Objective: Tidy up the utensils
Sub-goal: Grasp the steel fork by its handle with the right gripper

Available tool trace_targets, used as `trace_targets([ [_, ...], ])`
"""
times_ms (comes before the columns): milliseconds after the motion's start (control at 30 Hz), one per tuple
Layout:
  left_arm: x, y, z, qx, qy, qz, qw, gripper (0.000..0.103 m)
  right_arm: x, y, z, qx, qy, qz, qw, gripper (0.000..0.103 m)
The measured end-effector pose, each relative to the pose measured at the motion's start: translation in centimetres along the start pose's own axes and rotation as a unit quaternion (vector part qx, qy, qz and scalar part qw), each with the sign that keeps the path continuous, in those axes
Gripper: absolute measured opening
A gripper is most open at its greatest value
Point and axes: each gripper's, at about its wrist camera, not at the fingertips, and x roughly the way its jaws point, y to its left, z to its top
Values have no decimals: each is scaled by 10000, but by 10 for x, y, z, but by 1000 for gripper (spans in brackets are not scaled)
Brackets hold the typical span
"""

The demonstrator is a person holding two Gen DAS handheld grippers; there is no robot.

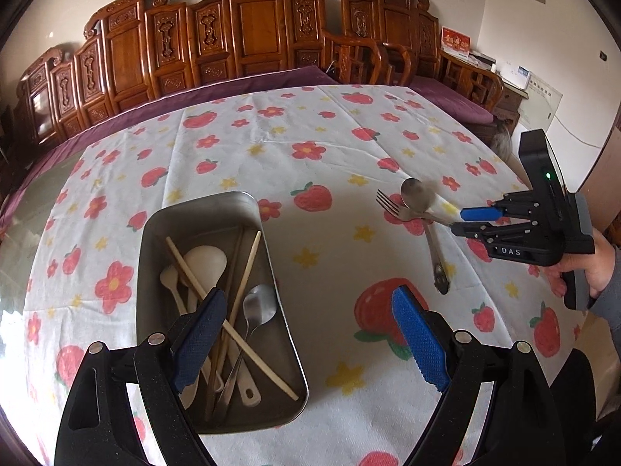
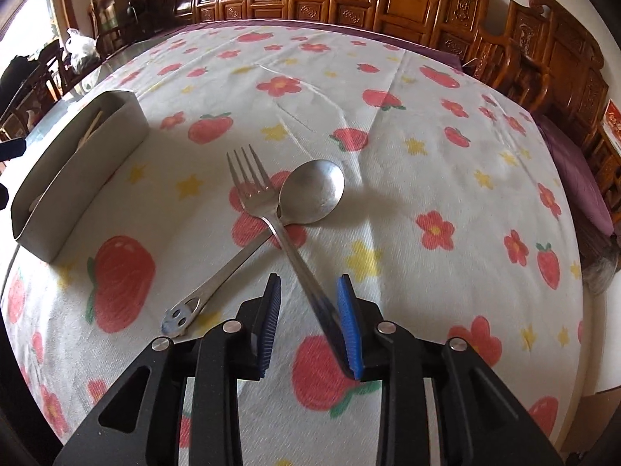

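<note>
Here, a metal fork (image 2: 248, 182) and spoon (image 2: 312, 190) still lie crossed on the strawberry tablecloth (image 2: 427, 155), the spoon's handle between my right gripper's (image 2: 310, 322) parted jaws, ungrasped, while my left gripper (image 1: 306, 338) hangs unclenched and empty over the mostly filled steel tray (image 1: 155, 233).

Floral tablecloth (image 1: 310, 147) with strawberries, flowers, yellow stars covers table, creased toward 12 o'clock. Carved wooden bench back (image 1: 248, 35) spans 10 to 1 o'clock, purple cushion (image 1: 271, 77) along its seat. Red card (image 1: 455, 42) at 2 o'clock. White plastic bag (image 2: 79, 44) at 10 o'clock.
</note>
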Motion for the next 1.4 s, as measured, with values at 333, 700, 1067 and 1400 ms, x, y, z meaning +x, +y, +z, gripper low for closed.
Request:
trace_targets([
  [333, 16, -6, 2, 21, 106, -8, 9999, 84, 21, 1, 17, -378, 207, 149, 9990, 33],
  [700, 20, -14, 1, 59, 171, -3, 9998, 84, 25, 17, 27, -817, 297, 339, 9956, 14],
  [1067, 21, -23, 3, 134, 211, 32, 9997, 84, 8, 32, 7, -635, 149, 618, 9960, 8],
  [1400, 38, -39, 8, 211, 303, 34, 9993, 84, -23, 5, -9, -113, -163, 513, 9985, 8],
])
